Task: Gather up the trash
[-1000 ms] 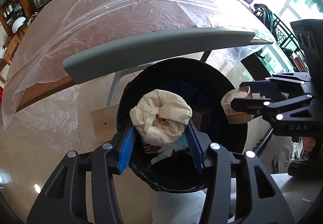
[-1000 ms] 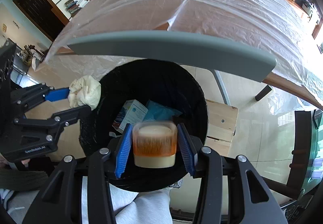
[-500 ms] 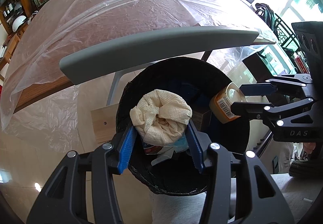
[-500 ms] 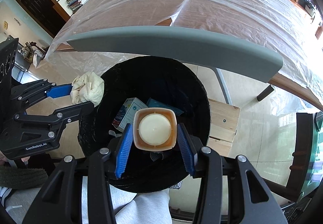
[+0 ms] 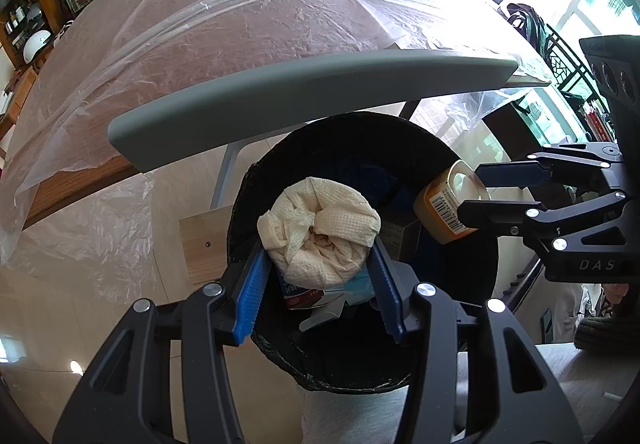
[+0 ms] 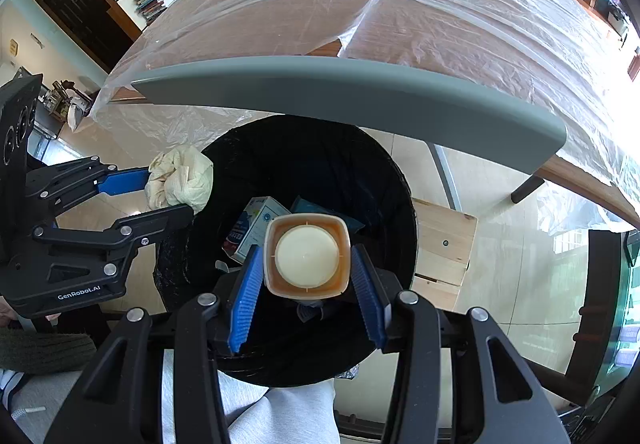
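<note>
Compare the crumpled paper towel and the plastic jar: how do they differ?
The paper towel is soft, cream and crumpled; the plastic jar is rigid, amber-tinted and square-shouldered. The left hand-held gripper holds the towel; the right hand-held gripper holds the jar. Both hang over the black bin.

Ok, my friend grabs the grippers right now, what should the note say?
Left gripper: shut on the crumpled cream paper towel wad, held over the round black-lined trash bin.
Right gripper: pads beside the orange-tinted plastic jar with a cream lid, over the bin's mouth; the jar looks held or just being let go.
Already in the bin: a white and blue carton and some blue packaging.
Left to do: drop the jar, then the wad, into the bin.
</note>
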